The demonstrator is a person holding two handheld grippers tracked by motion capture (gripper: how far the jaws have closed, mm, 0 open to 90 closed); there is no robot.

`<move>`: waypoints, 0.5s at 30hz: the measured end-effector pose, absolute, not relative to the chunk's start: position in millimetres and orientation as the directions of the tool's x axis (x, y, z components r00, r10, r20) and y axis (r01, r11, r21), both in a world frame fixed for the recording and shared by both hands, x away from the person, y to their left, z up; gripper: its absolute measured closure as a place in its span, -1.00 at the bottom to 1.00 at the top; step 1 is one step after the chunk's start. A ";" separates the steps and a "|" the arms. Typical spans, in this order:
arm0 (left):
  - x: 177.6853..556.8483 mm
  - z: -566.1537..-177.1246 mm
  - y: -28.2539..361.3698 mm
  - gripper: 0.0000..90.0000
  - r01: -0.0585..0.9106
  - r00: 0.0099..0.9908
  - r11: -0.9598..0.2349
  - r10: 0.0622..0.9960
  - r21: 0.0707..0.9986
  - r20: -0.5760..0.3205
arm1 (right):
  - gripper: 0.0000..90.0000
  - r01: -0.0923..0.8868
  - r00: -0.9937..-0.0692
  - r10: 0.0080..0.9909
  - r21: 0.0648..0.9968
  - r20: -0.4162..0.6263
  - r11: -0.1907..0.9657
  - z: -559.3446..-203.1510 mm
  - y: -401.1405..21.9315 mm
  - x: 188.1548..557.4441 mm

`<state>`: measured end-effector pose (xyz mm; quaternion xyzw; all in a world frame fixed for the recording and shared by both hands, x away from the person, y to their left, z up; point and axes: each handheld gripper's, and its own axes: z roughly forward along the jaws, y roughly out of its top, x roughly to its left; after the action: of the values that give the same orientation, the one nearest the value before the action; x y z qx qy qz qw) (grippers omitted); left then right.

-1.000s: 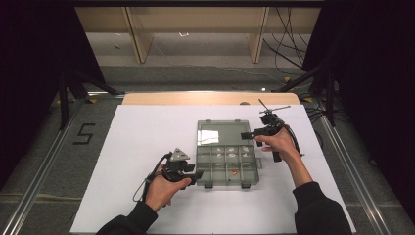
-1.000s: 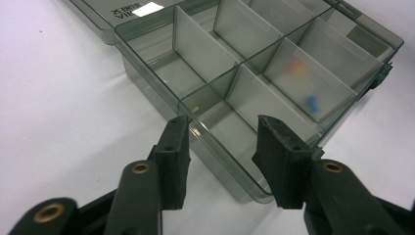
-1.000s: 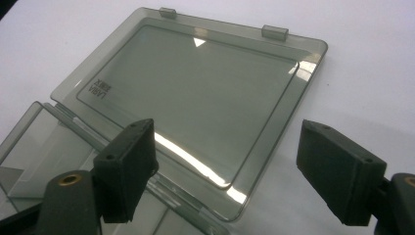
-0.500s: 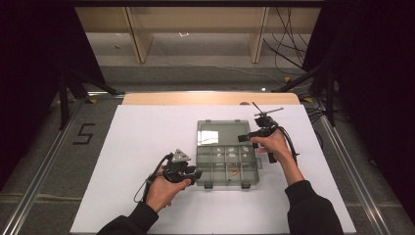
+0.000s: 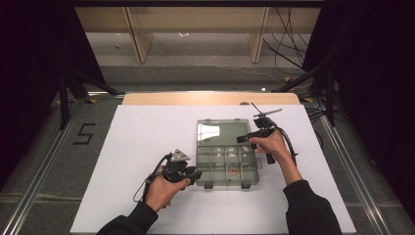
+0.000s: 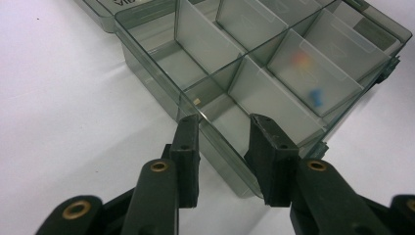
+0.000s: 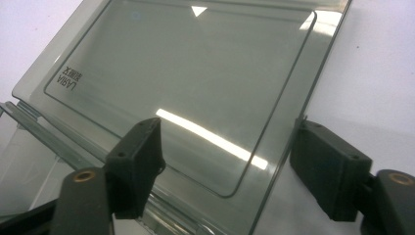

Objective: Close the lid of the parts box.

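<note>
Just one clear compartment box (image 5: 226, 164) lies right of the table's (image 5: 147, 127) centre, its lid (image 5: 222, 132) folded back flat. At its left wall, the left gripper (image 6: 222, 122) pinches the corner. At the lid's right edge, the right gripper (image 7: 227, 139) straddles the corner, jaws just closing, not yet pressing.
</note>
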<state>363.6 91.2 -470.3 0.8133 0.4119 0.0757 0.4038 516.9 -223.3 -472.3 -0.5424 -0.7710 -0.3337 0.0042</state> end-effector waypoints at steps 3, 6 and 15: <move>363.7 -470.0 91.8 0.45 0.605 0.654 -0.345 0.730 0.717 -0.200 | -0.26 0.833 -0.414 0.833 0.520 0.366 0.186 -472.0 -224.0 515.9; 363.7 -469.7 91.7 0.45 0.605 0.649 -0.349 0.736 0.715 -0.190 | -0.17 0.823 -0.426 0.828 0.535 0.364 0.189 -471.3 -226.4 515.2; 363.9 -470.4 91.7 0.45 0.598 0.656 -0.348 0.730 0.722 -0.191 | 0.19 0.814 -0.401 0.846 0.561 0.352 0.153 -465.3 -235.2 510.6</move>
<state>363.9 91.7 -470.4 0.8169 0.4062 0.0823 0.4012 510.6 -235.2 -465.3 -0.5466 -0.7589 -0.3532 -0.0226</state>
